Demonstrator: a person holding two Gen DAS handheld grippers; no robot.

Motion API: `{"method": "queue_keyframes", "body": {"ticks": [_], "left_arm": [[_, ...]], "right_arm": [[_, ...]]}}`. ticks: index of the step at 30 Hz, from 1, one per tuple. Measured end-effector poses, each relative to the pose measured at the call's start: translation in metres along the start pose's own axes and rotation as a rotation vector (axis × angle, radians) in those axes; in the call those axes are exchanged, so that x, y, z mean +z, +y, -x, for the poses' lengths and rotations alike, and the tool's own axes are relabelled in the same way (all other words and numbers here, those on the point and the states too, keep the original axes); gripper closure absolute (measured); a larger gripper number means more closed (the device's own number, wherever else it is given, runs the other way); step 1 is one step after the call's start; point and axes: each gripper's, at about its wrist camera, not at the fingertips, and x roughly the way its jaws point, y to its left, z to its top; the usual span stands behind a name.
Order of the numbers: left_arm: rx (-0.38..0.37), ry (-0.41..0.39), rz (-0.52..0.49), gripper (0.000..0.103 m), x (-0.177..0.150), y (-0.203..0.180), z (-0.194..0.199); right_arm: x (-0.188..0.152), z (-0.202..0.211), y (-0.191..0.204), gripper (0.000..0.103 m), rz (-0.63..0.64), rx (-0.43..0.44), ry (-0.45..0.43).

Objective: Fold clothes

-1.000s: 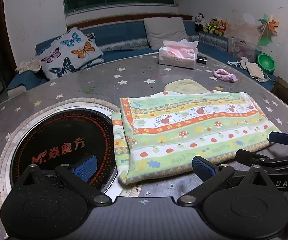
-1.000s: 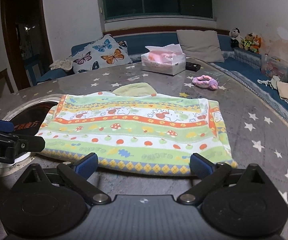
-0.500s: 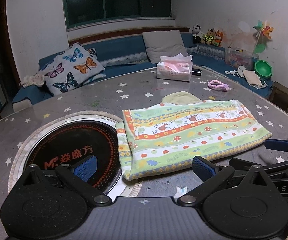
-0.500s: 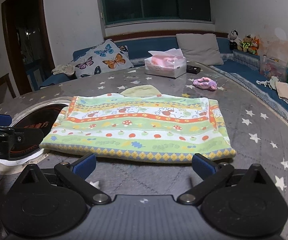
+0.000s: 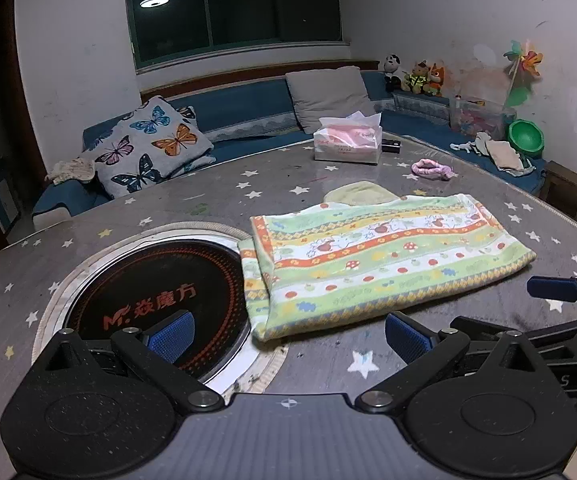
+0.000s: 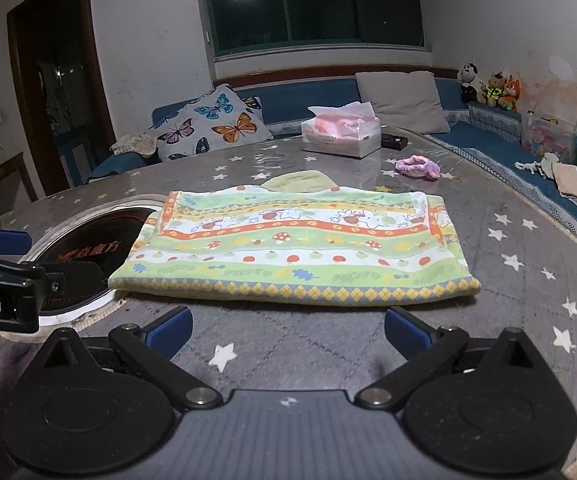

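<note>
Black plastic left gripper (image 5: 286,330) and right gripper (image 6: 286,326), blue-padded jaws spread and empty, have both drawn back from the folded garment (image 6: 294,250); the fold looks done. Soft printed cotton rectangle lying flat on the star-patterned table (image 6: 520,280), overlapping a round inset cooktop (image 5: 148,300). Beyond: tissue box (image 6: 340,132).

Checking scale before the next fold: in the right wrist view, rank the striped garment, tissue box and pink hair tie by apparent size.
1. striped garment, largest, though nearest the camera
2. tissue box
3. pink hair tie, smallest
</note>
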Motion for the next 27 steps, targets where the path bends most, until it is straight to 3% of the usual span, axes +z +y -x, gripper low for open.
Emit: {"method": "queue_keyframes", "body": {"ticks": [11,27], "left_arm": [[0.009,0.029,0.022,0.0,-0.029,0.006,0.003],[0.01,0.021,0.032,0.0,-0.046,0.007,0.009]], "right_arm": [[-0.014,0.008,0.017,0.0,0.037,-0.057,-0.01],[-0.026,0.011,0.02,0.0,0.034,-0.07,0.008]]}}
